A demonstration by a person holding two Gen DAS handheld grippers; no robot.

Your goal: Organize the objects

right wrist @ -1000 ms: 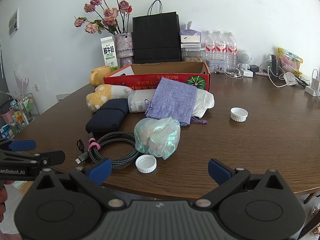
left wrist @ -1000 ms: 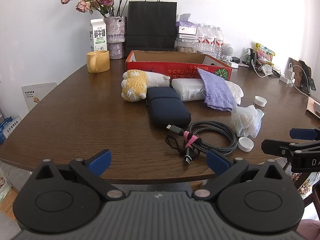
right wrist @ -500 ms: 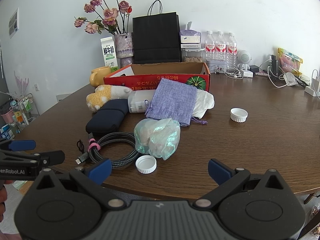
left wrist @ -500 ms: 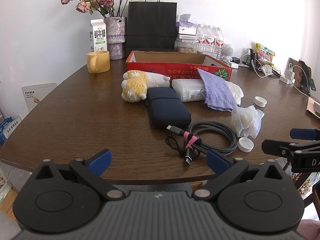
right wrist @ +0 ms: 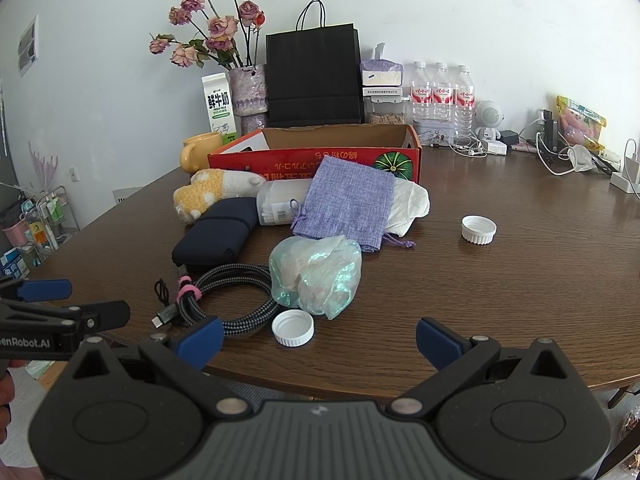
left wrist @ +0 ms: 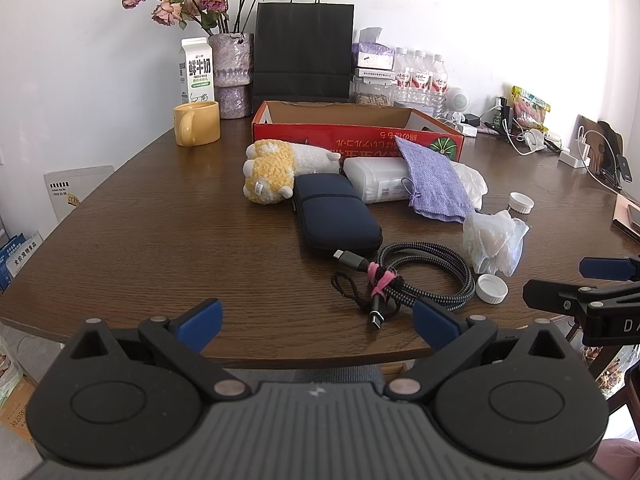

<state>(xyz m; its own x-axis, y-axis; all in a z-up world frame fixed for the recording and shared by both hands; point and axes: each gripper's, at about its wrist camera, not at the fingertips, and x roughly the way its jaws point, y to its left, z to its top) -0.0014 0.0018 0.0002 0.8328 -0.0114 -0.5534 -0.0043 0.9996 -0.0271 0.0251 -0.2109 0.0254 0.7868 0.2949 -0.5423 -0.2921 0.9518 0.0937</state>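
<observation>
A red cardboard box (left wrist: 356, 136) (right wrist: 316, 158) stands open at mid-table. In front of it lie a yellow-white plush toy (left wrist: 276, 172), a navy zip case (left wrist: 336, 212) (right wrist: 214, 234), a white packet (left wrist: 376, 180), a purple cloth pouch (left wrist: 434, 182) (right wrist: 346, 202), a crumpled plastic bag (left wrist: 494, 240) (right wrist: 316, 274), a coiled braided cable (left wrist: 416, 276) (right wrist: 228, 292) and two white lids (right wrist: 293, 327) (right wrist: 479, 229). My left gripper (left wrist: 316, 322) is open and empty at the table's near edge. My right gripper (right wrist: 318, 338) is open and empty, near the closer lid.
A yellow mug (left wrist: 197, 123), a milk carton (left wrist: 196, 70), a flower vase (left wrist: 232, 74), a black paper bag (left wrist: 304, 48) and water bottles (right wrist: 442, 94) stand along the back wall. Chargers and cables (right wrist: 560, 156) lie at the far right.
</observation>
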